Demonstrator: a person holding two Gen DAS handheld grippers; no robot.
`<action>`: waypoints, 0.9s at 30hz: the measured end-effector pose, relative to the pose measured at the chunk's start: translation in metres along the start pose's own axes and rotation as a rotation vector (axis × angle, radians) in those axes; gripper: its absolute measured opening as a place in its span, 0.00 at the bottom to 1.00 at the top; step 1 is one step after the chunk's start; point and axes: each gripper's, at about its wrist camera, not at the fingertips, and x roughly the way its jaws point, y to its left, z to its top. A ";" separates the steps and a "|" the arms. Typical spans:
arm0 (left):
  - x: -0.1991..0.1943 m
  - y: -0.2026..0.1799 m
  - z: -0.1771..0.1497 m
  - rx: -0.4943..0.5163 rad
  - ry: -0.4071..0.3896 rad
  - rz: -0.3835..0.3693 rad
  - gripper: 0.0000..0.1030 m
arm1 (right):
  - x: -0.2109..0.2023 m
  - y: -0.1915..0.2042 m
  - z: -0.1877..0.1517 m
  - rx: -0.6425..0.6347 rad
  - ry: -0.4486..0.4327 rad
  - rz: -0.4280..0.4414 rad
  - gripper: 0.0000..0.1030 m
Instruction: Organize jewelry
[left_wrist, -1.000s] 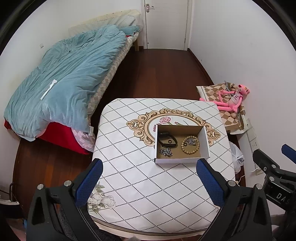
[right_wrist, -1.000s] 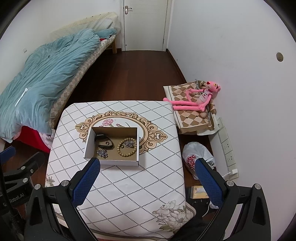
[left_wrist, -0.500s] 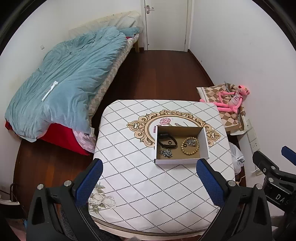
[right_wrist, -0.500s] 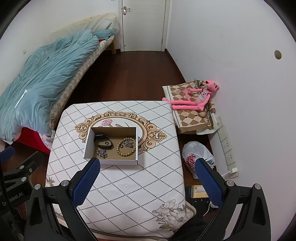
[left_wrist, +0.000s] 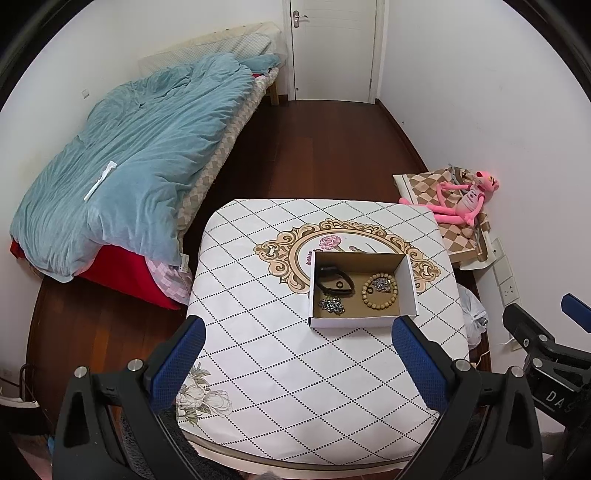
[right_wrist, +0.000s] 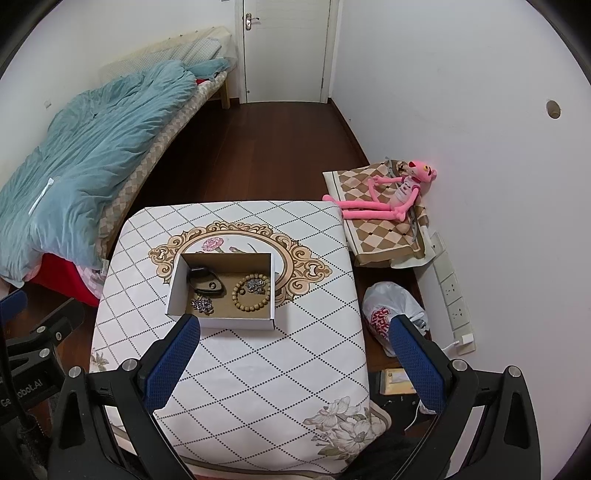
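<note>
A shallow white cardboard box (left_wrist: 360, 321) (right_wrist: 221, 322) stands on a table with a white diamond-pattern cloth (left_wrist: 280, 350) (right_wrist: 266, 369). In it lie a black bracelet (left_wrist: 334, 282) (right_wrist: 207, 282), a wooden bead bracelet (left_wrist: 380, 291) (right_wrist: 251, 291) with a small silver piece inside it, and a silver trinket (left_wrist: 331, 305) (right_wrist: 202, 305). My left gripper (left_wrist: 297, 360) is open and empty, high above the table's near side. My right gripper (right_wrist: 295, 356) is open and empty, also well above the table and short of the box.
A bed with a blue duvet (left_wrist: 129, 158) stands at the left. A pink plush toy (right_wrist: 391, 195) lies on a checked cushion by the right wall. A white plastic bag (right_wrist: 391, 314) and wall sockets (right_wrist: 452, 291) sit right of the table. A white door (left_wrist: 332, 48) is at the back.
Both views have drifted slightly; the table and box sit a little lower and nearer in frame. Both grippers stay open and empty. The jewelry has not moved.
</note>
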 end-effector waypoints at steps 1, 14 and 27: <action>0.000 0.001 0.000 -0.001 0.001 0.000 1.00 | 0.000 0.000 0.000 0.000 0.001 0.000 1.00; 0.000 0.001 -0.004 -0.003 0.007 -0.004 1.00 | 0.001 0.005 -0.002 -0.009 0.001 -0.007 1.00; 0.002 0.002 -0.008 -0.004 0.009 -0.005 1.00 | 0.002 0.007 -0.003 -0.015 0.005 -0.012 1.00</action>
